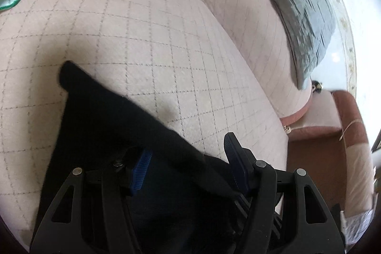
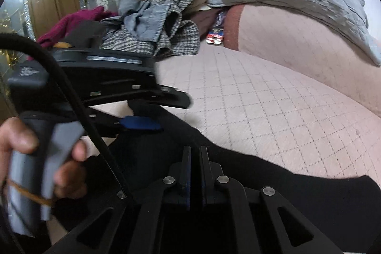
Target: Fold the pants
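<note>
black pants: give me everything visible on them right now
The black pants are dark, matte, soft-looking fabric with a slightly fuzzy edge, and no seams or details show. They lie spread on the quilted pink sofa cover, one corner pointing away. The left tool stands open astride a raised fold. The right tool is shut over the cloth; a pinch can't be confirmed.

Soft, even daylight, strong fisheye bending at dark rims, motion blur throughout, glare at the upper right.
</note>
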Motion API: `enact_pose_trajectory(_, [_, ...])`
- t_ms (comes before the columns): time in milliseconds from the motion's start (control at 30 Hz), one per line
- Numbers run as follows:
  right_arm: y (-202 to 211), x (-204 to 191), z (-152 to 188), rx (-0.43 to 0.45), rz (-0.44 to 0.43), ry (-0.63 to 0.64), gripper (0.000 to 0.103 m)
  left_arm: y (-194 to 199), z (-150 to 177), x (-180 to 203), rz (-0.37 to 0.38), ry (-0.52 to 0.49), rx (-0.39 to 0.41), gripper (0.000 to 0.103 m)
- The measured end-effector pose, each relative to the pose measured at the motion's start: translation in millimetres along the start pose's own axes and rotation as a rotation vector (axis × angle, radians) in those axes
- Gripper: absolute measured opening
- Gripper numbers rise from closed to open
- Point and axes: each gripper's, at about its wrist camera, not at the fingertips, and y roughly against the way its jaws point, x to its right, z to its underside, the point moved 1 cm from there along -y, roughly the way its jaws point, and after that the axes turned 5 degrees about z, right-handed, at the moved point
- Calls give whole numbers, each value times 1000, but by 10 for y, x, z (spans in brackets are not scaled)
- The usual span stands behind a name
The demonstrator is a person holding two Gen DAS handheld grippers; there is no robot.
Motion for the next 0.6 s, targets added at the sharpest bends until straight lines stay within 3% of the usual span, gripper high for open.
enact_pose_trajectory(67, [63,23,48,-4,6,-5,6,-13,27,34,7,-43,3,54])
enact_pose_trajectory(100, [101,72,69,-15,19,-14,7,-8,51,71,8,-78,7,43])
enact_pose_trajectory(133, [221,175,141,-29,44,-41,12,-9,63,94,3,-99,8,38])
enact_pose_trajectory(167, [321,244,202,-25,63,-68,30,-5,77,119,-2,-125,10,38])
enact_pose_trajectory(200, [479,358,302,-9,98,-114,58,-1,93,149,-6,-147,15,38])
enact_pose_trajectory(267, [853,762,599,15,190,-210,72,-5,100,186,-17,-166,23,38])
enact_pose_trajectory(367, [1208,1400,1046,-62,289,-403,71,-38,101,209,-24,-174,18,38])
enact_pose_trajectory(500, [1422,2088,1539,-87,377,-696,72,-54,100,186,-32,-172,17,38])
enact_pose_trajectory(600, [1398,2454,1712,-16,379,-879,72,-90,88,146,-36,-161,13,38])
